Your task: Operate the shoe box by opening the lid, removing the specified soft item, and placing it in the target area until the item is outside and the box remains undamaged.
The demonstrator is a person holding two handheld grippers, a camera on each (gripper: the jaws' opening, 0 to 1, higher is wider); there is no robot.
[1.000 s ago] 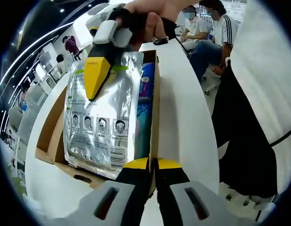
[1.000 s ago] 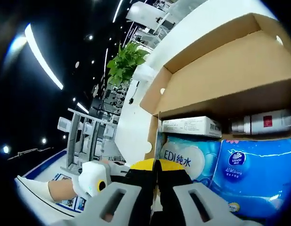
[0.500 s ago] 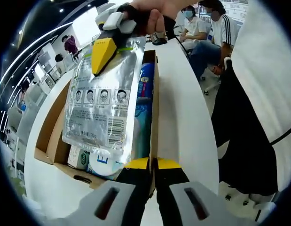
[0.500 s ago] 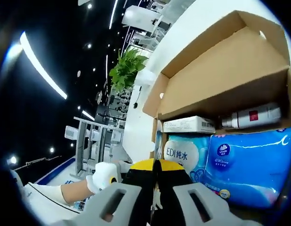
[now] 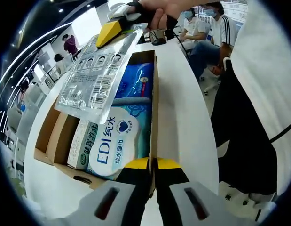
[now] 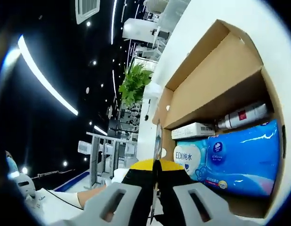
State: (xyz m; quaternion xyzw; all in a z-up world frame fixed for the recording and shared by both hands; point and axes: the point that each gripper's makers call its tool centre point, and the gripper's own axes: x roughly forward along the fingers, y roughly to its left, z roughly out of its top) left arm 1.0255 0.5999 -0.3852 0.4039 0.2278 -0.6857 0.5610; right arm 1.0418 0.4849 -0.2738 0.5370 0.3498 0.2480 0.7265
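**Silver pouch up out of the box, pinched in my right claw**

In my left gripper view, my left gripper (image 5: pixel 152 165) has its yellow tips pressed together on the near right-hand wall of the shoe box (image 5: pixel 155 117), clamping that cardboard edge. My right gripper (image 5: pixel 112 30) comes in at the top, its jaws pinching the upper edge of the silver pouch (image 5: pixel 91 77). The pouch hangs tilted above the box's left half, clear of the rim, with its printed back toward me. Under it lie the EDI wipes pack (image 5: pixel 118 146), a blue tissue pack (image 5: pixel 136 80) farther in, and a narrow green-and-white carton (image 5: pixel 83 141) against the left. The white table (image 5: pixel 183 117) runs bare to the right of the box, ending at a rounded edge; seated people (image 5: pixel 206 28) are beyond it.

My right gripper view looks along my right gripper (image 6: pixel 154 169), tips closed on the pouch (image 6: pixel 157 141) seen edge-on as a thin strip. From here the box's raised lid flap (image 6: pixel 216 75) stands open, and a small bottle (image 6: pixel 241 115) lies along the back wall beside a white carton (image 6: pixel 194 130). A potted plant (image 6: pixel 136 82) stands beyond the table.
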